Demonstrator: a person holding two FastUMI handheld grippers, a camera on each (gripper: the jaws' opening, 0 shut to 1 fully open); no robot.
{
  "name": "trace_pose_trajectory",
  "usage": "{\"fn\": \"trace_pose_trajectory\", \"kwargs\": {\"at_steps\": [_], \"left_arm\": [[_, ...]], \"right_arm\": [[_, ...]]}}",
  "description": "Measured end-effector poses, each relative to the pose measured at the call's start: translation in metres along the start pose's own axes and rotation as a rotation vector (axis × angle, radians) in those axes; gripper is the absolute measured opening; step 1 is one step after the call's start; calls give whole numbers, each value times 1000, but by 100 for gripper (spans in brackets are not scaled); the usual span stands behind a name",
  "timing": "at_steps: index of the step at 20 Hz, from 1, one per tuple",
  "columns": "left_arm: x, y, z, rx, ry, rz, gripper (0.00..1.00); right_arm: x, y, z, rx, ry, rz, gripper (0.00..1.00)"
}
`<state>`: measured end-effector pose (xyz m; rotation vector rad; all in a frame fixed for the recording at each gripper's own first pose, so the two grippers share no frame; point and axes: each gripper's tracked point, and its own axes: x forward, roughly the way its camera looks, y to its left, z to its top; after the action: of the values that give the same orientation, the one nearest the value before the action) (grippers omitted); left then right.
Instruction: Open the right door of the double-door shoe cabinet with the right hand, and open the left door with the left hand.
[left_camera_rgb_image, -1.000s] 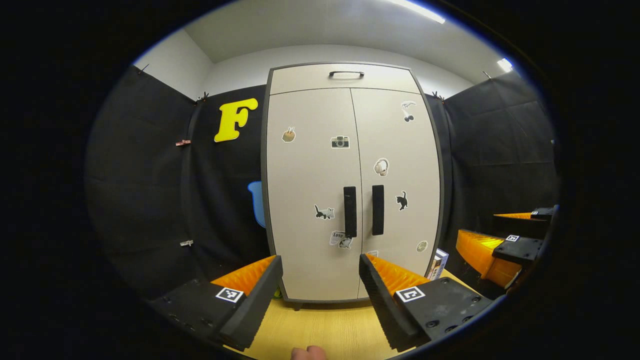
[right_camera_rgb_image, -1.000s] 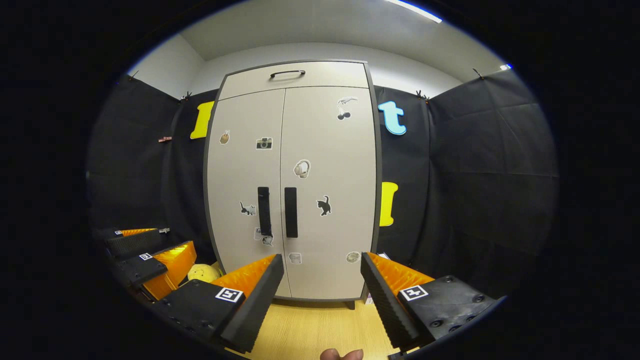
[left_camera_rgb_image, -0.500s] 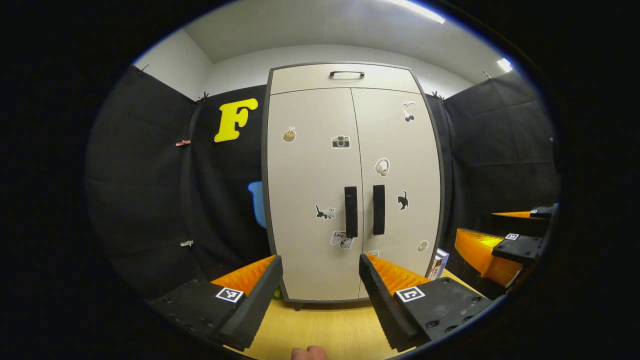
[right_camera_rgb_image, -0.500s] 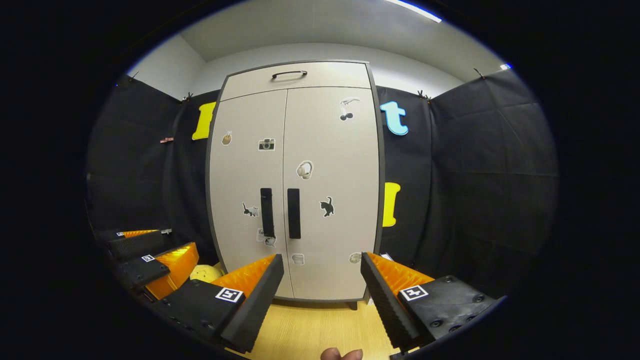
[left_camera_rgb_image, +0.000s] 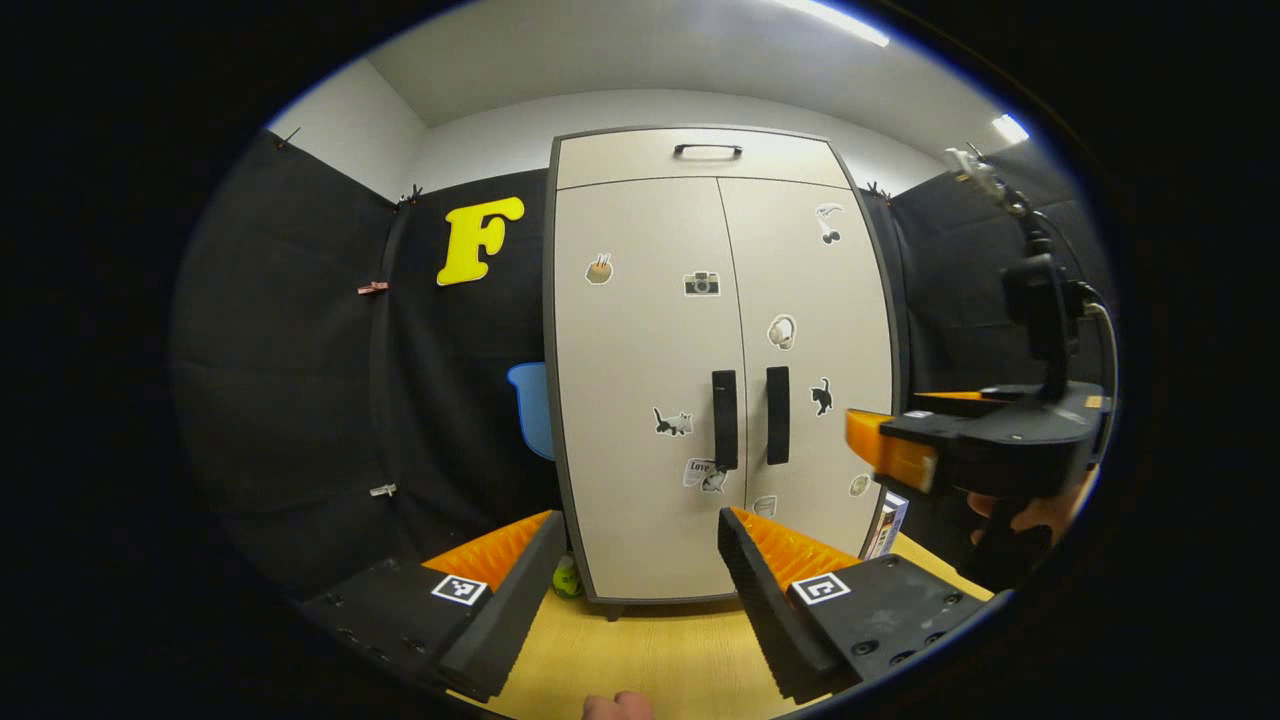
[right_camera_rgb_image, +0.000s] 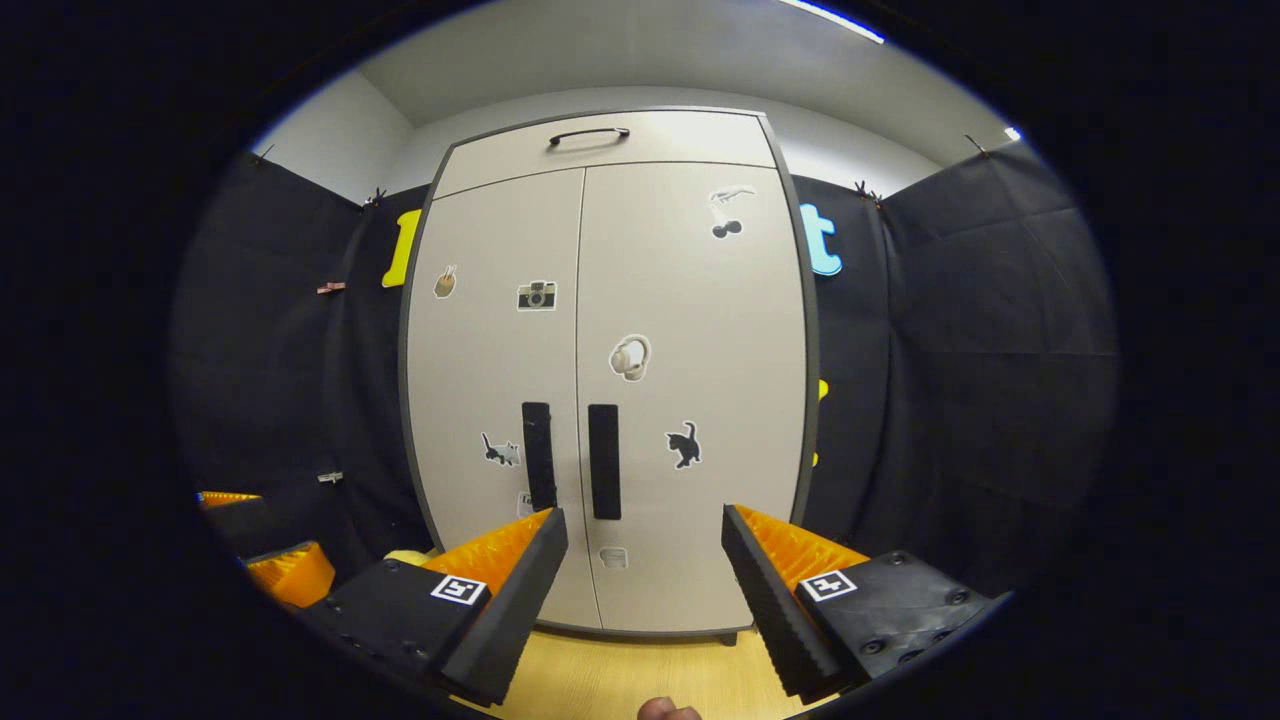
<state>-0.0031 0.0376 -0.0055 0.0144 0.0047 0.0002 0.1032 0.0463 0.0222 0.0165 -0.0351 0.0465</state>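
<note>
The pale shoe cabinet (left_camera_rgb_image: 650, 330) stands upright with both doors shut. Its two dark vertical handles sit side by side at the middle seam: the left handle (left_camera_rgb_image: 724, 420) and the right handle (left_camera_rgb_image: 777, 415). My left gripper (left_camera_rgb_image: 640, 522) is open, low and well short of the doors. My right gripper (left_camera_rgb_image: 935, 450), held by a hand (left_camera_rgb_image: 1040, 512), hovers to the right at handle height. In the right gripper view the cabinet (right_camera_rgb_image: 690, 300) looms nearer. There my right gripper (right_camera_rgb_image: 645, 520) is open, just below the right handle (right_camera_rgb_image: 603, 460) and beside the left handle (right_camera_rgb_image: 538, 455).
A light wooden surface (left_camera_rgb_image: 650, 655) runs up to the cabinet's foot. A small yellow-green ball (left_camera_rgb_image: 566, 578) lies at its lower left corner and a small box (left_camera_rgb_image: 885, 525) leans at its lower right. A top drawer with a handle (left_camera_rgb_image: 707, 150) sits above the doors.
My right gripper has risen and moved forward towards the doors, so the cabinet looks bigger in its view. The left gripper has drifted slightly; both doors stay shut.
</note>
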Motion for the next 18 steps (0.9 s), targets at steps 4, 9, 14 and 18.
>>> {"fn": "trace_pose_trajectory", "kwargs": {"at_steps": [4, 9, 14, 18], "left_arm": [[-1, 16, -5, 5, 2, -8, 95], [3, 39, -16, -10, 20, -11, 95], [9, 63, -22, -19, 23, 5, 94], [12, 77, -29, -27, 33, 16, 95]], "right_arm": [[50, 19, 4, 1, -47, -9, 98], [105, 27, -9, -23, -54, -55, 98], [150, 27, -25, -15, -53, -88, 96], [168, 27, -39, 31, -5, -88, 77]]}}
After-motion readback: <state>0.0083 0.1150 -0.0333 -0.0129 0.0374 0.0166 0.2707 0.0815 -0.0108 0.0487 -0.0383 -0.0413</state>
